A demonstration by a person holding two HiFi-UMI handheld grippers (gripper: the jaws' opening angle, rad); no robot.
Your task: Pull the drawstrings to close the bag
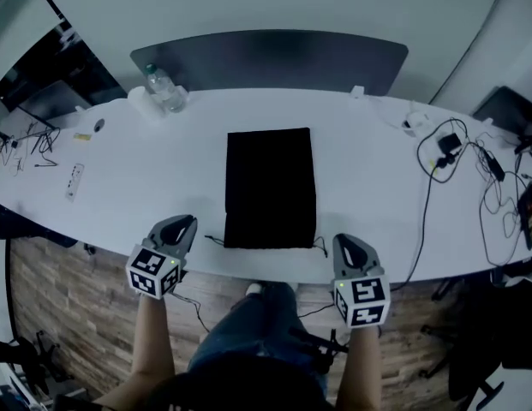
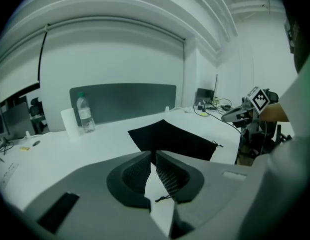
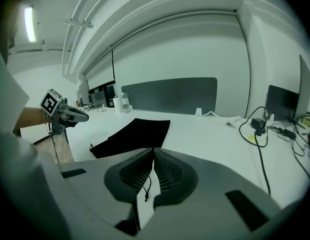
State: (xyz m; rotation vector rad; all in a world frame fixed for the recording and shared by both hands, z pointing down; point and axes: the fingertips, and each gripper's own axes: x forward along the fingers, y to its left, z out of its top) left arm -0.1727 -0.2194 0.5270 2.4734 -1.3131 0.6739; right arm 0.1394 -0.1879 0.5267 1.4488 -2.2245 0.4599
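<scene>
White table [image 1: 146, 169]: black bag [image 1: 271, 187], bottle [image 1: 165, 88], cables [image 1: 454, 157]

White table [image 1: 377, 195]; grey partition [image 1: 266, 58] behind (wood floor [image 1: 68, 289] below)

Wide bare bench [image 1: 154, 161] lies open on both sides of the black drawstring bag [image 1: 271, 187]. The left gripper [image 1: 187, 223] and right gripper [image 1: 344, 241], at the near edge, each have an unblocked way in to its near corners, where only thin cord ends [image 1: 216, 241] lie. At the far left a water bottle [image 1: 165, 88] and a white roll [image 1: 141, 101] stand well off. A tangle of cables [image 1: 441, 152] crowds the right side. A dark partition [image 1: 270, 58] closes the back.
</scene>
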